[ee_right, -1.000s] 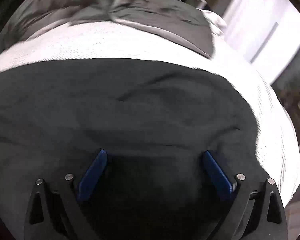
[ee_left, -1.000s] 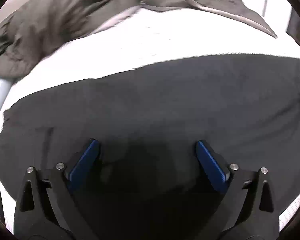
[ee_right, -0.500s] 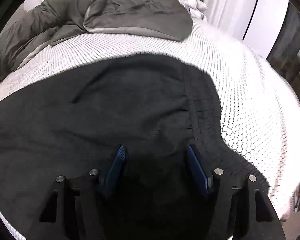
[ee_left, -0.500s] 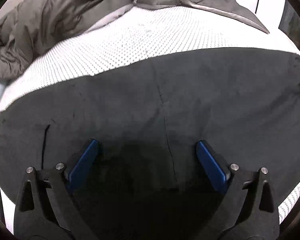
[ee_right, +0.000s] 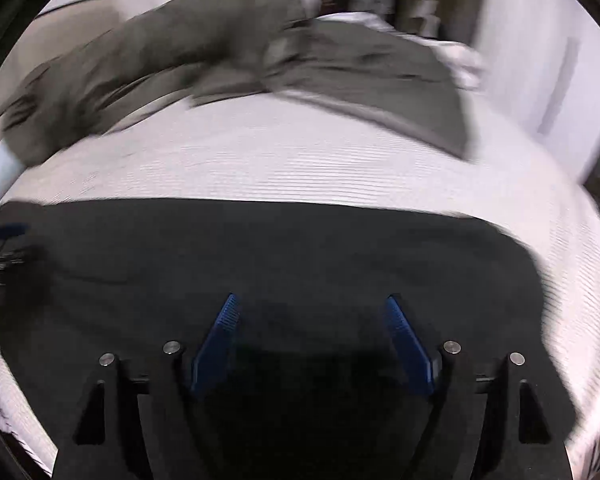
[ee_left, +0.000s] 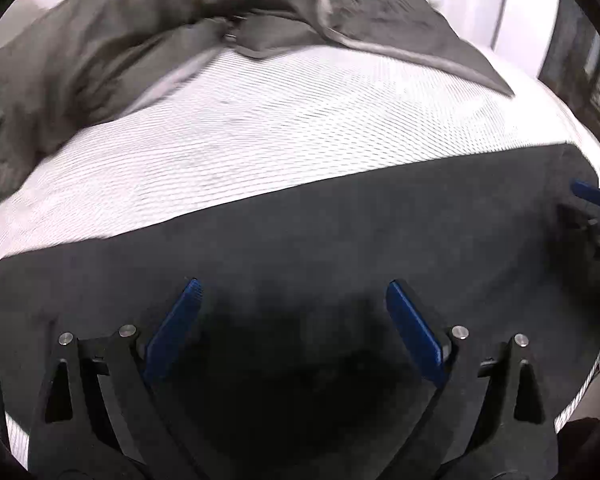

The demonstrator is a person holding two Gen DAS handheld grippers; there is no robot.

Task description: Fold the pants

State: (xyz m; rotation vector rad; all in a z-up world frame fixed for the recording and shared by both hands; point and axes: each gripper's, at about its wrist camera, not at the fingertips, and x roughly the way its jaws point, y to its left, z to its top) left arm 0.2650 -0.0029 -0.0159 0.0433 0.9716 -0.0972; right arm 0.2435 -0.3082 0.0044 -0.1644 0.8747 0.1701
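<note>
The black pants (ee_left: 300,240) lie flat on the white mattress (ee_left: 260,140), a wide dark band across the near side. My left gripper (ee_left: 292,292) is open and empty, hovering over the pants. My right gripper (ee_right: 312,308) is open and empty over the pants (ee_right: 280,248) near their right end. The right gripper's blue tip shows at the far right of the left wrist view (ee_left: 588,192). The left gripper shows blurred at the far left of the right wrist view (ee_right: 4,244).
A rumpled grey duvet (ee_left: 140,40) lies across the back of the bed and also shows in the right wrist view (ee_right: 260,48). The mattress edge (ee_right: 596,264) drops off at the right. White curtains and dark furniture stand behind.
Both views have swung and blurred. The right gripper has opened wider and shifted left over the pants. Each gripper now appears at the edge of the other's view.
</note>
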